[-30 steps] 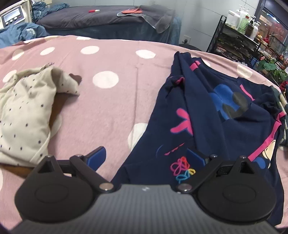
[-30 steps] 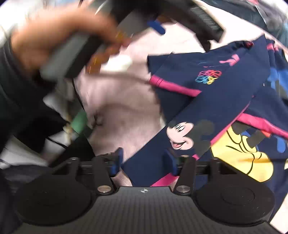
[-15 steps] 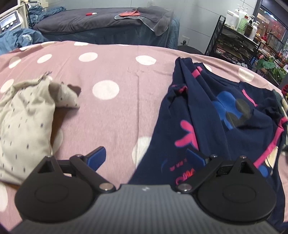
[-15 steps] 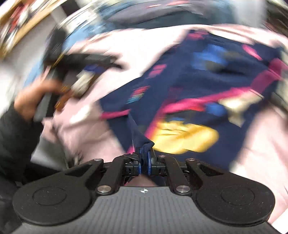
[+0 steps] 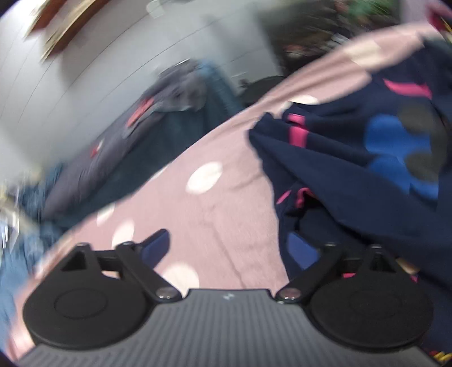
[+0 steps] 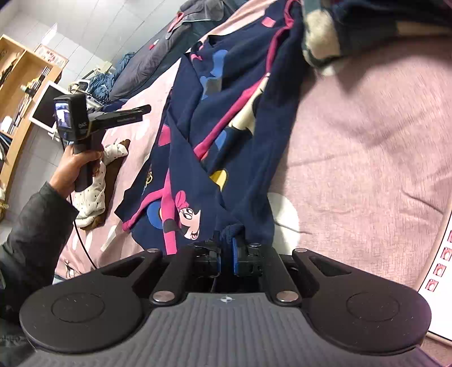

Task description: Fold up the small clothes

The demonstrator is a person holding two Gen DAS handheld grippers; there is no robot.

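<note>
A navy garment with pink trim and cartoon mouse prints lies stretched along the pink polka-dot bedspread. My right gripper is shut on a bunched corner of its near edge. My left gripper is open and empty, tilted, with the garment draped at its right fingertip. In the right wrist view the left gripper is held in the air to the left of the garment.
A cream dotted garment lies crumpled at the bed's left edge. More dark and cream clothes are piled at the far end. A second bed with grey cover stands beyond. Wooden shelves are far left.
My right gripper closed on the navy garment's edge and pulled it, stretching the cloth lengthwise. My left gripper stayed open, swung up and tilted; its view is now blurred.
</note>
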